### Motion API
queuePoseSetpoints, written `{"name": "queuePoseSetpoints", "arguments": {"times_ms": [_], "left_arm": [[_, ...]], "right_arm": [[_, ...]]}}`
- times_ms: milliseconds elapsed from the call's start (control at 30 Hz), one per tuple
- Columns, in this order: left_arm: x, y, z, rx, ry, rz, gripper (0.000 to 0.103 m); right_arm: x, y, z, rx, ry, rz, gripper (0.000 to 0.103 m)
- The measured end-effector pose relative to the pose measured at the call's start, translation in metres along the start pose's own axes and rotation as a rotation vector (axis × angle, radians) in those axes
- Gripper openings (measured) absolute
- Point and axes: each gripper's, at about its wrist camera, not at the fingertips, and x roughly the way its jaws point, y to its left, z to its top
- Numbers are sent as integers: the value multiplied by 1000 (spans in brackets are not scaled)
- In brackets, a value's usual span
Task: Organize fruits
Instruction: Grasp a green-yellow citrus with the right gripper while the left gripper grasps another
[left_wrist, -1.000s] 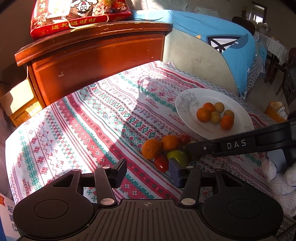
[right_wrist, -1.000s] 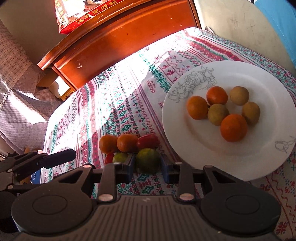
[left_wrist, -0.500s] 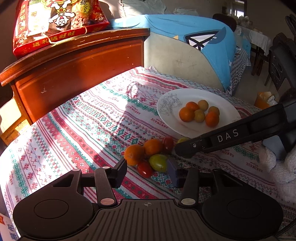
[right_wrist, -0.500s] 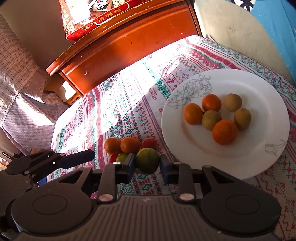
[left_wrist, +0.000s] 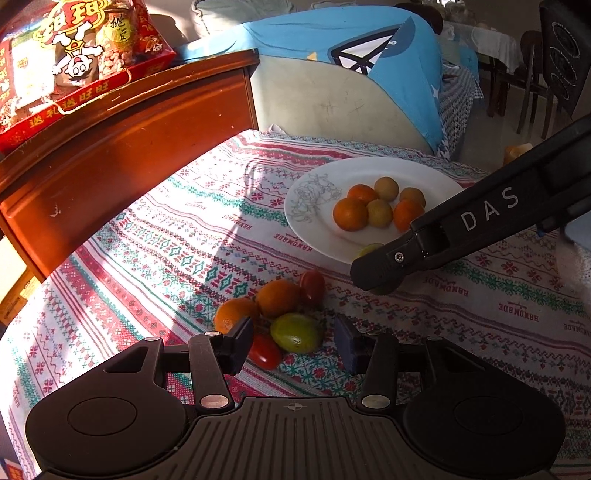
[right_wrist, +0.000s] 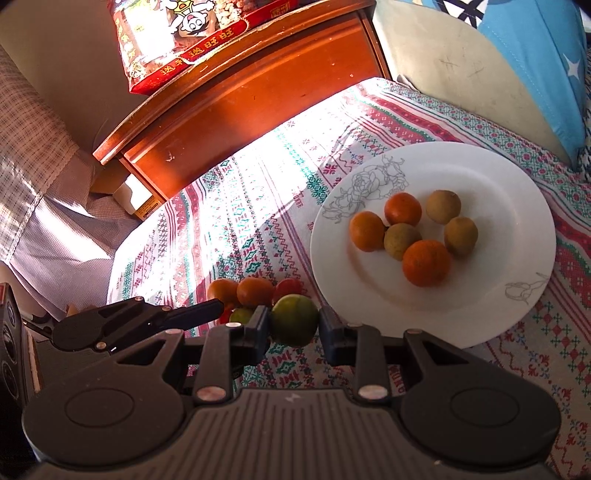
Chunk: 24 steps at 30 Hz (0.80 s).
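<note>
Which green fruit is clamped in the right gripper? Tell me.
The larger green fruit, held between the right gripper fingers near the white plate. The smaller green one lies on the tablecloth among the loose fruits.

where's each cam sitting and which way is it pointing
Left wrist: on the open left gripper, looking forward and down over loose fruit on the patterned tablecloth; the right gripper's black finger crosses its right side.
Right wrist: on the right gripper, holding a green round fruit, facing the white plate.
Shared: plate, fruit pile, wooden cabinet.
</note>
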Motion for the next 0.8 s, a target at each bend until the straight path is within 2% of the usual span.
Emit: {"name": "queuePoseSetpoints", "arguments": {"times_ms": [233, 433, 800], "left_arm": [[7, -5, 0, 24, 1, 6, 44], [7, -6, 0, 30, -3, 6, 32], [-3, -3, 3, -21, -13, -25, 31]], "right_arm": [[-1, -1, -1, 2, 1, -10, 30], [0, -1, -1, -1, 2, -13, 30], [-9, -4, 5, 13, -31, -1, 30]]}}
